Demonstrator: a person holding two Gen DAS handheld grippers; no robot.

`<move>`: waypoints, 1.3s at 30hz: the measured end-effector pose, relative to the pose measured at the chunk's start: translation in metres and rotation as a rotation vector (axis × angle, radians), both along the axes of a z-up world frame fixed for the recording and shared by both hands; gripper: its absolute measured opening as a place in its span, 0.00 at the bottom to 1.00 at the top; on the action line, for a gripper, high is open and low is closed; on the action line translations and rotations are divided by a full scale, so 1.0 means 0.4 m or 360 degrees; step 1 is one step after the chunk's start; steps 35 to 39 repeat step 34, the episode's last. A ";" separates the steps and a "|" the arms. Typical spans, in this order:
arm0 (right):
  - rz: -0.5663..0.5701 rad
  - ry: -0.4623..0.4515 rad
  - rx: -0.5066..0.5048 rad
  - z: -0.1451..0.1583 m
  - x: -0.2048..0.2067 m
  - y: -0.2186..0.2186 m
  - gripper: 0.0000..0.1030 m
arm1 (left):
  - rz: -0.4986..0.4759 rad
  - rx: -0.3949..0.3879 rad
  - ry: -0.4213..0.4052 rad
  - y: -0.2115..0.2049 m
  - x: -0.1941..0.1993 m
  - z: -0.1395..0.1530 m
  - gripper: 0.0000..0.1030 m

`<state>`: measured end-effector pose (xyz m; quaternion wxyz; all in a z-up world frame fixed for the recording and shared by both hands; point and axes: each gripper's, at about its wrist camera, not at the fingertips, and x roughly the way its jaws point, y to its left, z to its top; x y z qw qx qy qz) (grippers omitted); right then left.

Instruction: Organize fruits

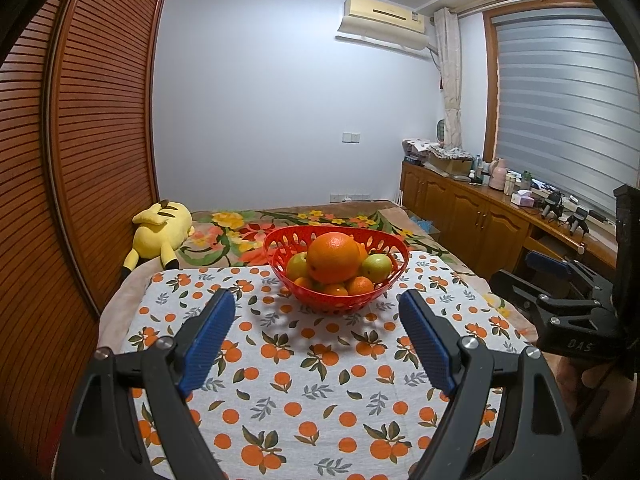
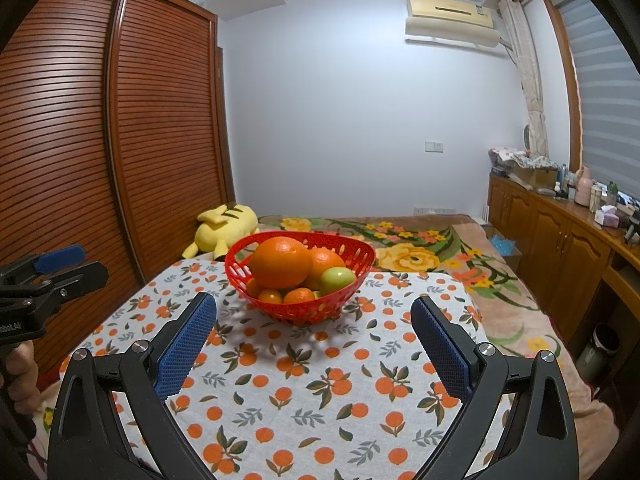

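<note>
A red perforated basket [image 1: 280, 242] [image 2: 236, 276] stands on the orange-print cloth [image 1: 316, 380] [image 2: 320, 392]. It holds a large orange [image 1: 334, 257] [image 2: 281, 262] on top, green apples [image 1: 377, 265] [image 2: 337, 279] and several small oranges [image 1: 359, 285] [image 2: 299, 295]. My left gripper [image 1: 316, 304] is open and empty, just short of the basket. My right gripper [image 2: 314, 307] is open and empty, just short of the basket. Each gripper shows at the edge of the other's view.
The cloth lies on a bed with a floral blanket [image 1: 240, 228] [image 2: 420, 248]. A yellow plush toy [image 1: 160, 230] [image 2: 224, 228] lies at the far left by the slatted wardrobe [image 1: 80, 140]. A cluttered wooden cabinet [image 1: 480, 208] [image 2: 560, 236] runs along the right.
</note>
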<state>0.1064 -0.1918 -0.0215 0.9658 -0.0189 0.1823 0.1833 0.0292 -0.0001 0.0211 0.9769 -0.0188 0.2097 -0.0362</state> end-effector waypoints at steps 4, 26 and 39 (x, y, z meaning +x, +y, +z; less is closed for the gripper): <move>0.0001 0.0000 0.0000 0.000 0.000 0.000 0.97 | 0.0000 -0.0002 -0.0002 0.001 -0.002 0.000 0.83; 0.0001 -0.0001 0.0002 0.000 -0.001 0.000 0.97 | 0.0000 -0.0001 -0.0004 0.000 -0.004 -0.002 0.83; 0.0001 0.0002 0.0003 -0.001 -0.001 0.000 0.97 | 0.0003 -0.0003 0.0000 -0.002 -0.004 -0.001 0.83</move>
